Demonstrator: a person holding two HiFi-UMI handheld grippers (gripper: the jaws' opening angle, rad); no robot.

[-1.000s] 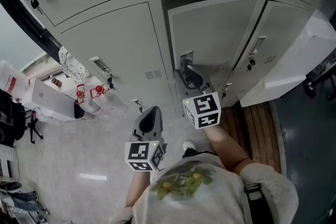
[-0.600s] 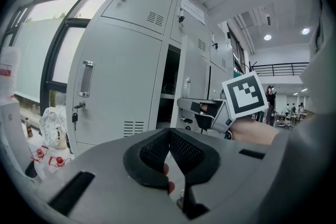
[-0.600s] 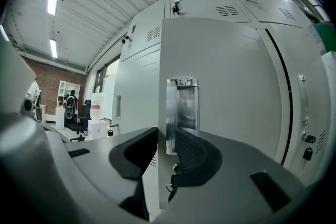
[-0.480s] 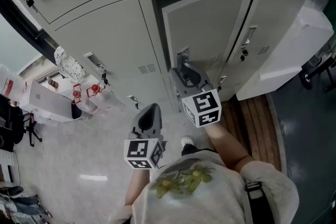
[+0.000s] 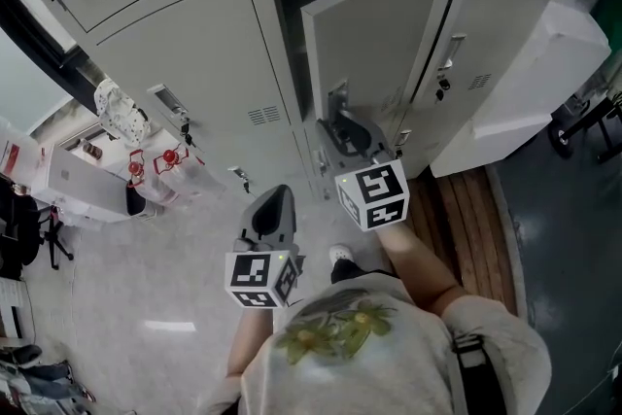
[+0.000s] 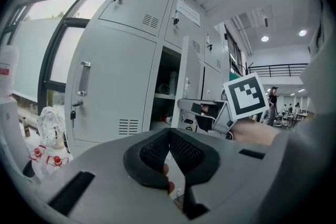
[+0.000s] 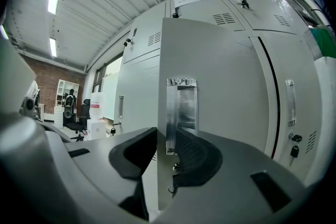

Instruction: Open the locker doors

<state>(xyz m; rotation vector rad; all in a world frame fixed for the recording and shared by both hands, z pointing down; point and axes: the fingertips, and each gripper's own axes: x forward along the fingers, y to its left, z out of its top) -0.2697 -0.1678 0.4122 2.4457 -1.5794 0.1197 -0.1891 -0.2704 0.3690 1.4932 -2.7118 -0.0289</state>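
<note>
The grey lower middle locker door (image 5: 374, 34) stands partly open, with the dark locker inside (image 5: 290, 0) showing to its left. My right gripper (image 5: 342, 131) is shut on the door's free edge beside the metal handle (image 5: 337, 102). In the right gripper view the door (image 7: 226, 86) runs between the two pads, with the handle (image 7: 181, 110) just above them and my right gripper (image 7: 164, 138) astride the edge. My left gripper (image 5: 276, 201) hangs lower left, away from the lockers, its pads together on nothing. In the left gripper view my left gripper (image 6: 169, 132) faces the open locker (image 6: 168, 86).
Closed locker doors flank the open one at left (image 5: 185, 53) and right (image 5: 486, 24), with keys hanging from their locks. A white cabinet (image 5: 544, 63) stands at the right over wooden slats (image 5: 466, 209). Bags and bottles (image 5: 117, 117) clutter the floor at left. My shoe (image 5: 340, 256) is below.
The middle door has swung further open and the dark gap beside it has widened. My right gripper has moved with the door's edge. The left gripper has drifted a little.
</note>
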